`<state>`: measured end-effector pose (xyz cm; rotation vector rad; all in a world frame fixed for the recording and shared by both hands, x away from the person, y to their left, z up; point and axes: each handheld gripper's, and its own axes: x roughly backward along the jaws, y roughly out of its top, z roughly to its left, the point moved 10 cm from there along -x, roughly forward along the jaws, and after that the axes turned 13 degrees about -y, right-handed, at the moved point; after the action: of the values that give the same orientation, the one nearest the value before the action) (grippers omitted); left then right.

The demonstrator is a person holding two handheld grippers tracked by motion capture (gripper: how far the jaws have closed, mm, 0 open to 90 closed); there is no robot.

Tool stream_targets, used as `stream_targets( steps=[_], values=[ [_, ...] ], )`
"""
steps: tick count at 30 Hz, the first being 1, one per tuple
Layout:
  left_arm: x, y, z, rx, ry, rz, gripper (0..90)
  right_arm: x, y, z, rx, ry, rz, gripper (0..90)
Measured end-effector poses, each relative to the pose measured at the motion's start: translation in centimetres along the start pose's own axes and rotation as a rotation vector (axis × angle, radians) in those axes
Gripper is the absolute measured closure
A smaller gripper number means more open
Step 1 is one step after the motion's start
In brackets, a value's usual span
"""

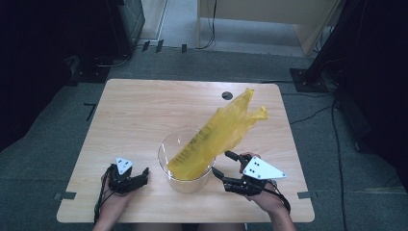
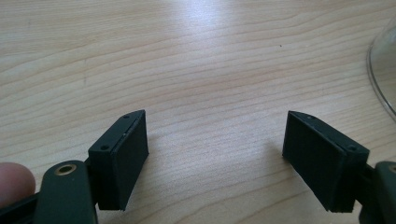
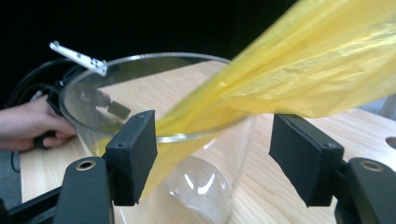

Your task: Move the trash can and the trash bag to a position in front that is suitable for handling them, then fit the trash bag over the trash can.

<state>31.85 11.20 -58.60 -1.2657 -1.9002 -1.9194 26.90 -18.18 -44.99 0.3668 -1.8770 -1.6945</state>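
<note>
Light wooden table (image 1: 144, 110) with a clear glass bowl (image 1: 185, 185) near the front edge, yellow plastic bag (image 1: 216, 134) sticking out of it (leaning back-right). Left gripper (image 1: 139, 176) and right gripper (image 1: 222, 164) both gape wide, holding nothing.

Bag (image 1: 219, 137) in bowl (image 1: 166, 166) — grippers flanking

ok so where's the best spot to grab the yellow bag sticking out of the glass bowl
Probably the yellow bag just above the glass bowl's rim, approached from the right: there it is bunched narrow and leans out that way, and the open right gripper is beside it.
</note>
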Motion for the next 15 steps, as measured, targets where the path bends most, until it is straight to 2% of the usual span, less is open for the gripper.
stream_targets(
  steps=[1,3,4,6,10,12,14,15],
  values=[
    [0.0,0.0,0.1,0.011,-0.001,-0.004,21.9,0.2,-0.4,-0.7,-0.025,0.015,0.004,32.9],
    [0.1,0.1,0.2,0.015,0.0,-0.008,21.9,0.3,-0.5,-0.9,-0.035,0.018,0.007,33.2],
    [0.1,0.1,0.2,0.019,-0.001,-0.01,21.8,0.4,-1.0,-1.8,-0.042,0.007,0.018,33.2],
    [0.1,0.1,0.3,0.02,-0.001,-0.012,21.8,0.5,-1.1,-2.0,-0.044,-0.002,0.023,33.2],
    [0.4,0.3,0.6,0.029,0.017,-0.031,21.9,0.4,-1.4,-3.6,-0.077,-0.063,0.03,33.3],
    [0.5,0.4,0.7,0.035,0.021,-0.042,21.9,0.2,-1.0,-4.4,-0.114,-0.115,0.005,33.9],
    [0.7,0.5,0.7,0.039,0.022,-0.049,21.9,0.2,-0.8,-4.6,-0.121,-0.126,-0.005,34.0],
    [0.8,0.6,0.7,0.033,0.024,-0.054,22.0,0.2,-0.2,-4.7,-0.143,-0.143,-0.027,34.4]
  ],
)
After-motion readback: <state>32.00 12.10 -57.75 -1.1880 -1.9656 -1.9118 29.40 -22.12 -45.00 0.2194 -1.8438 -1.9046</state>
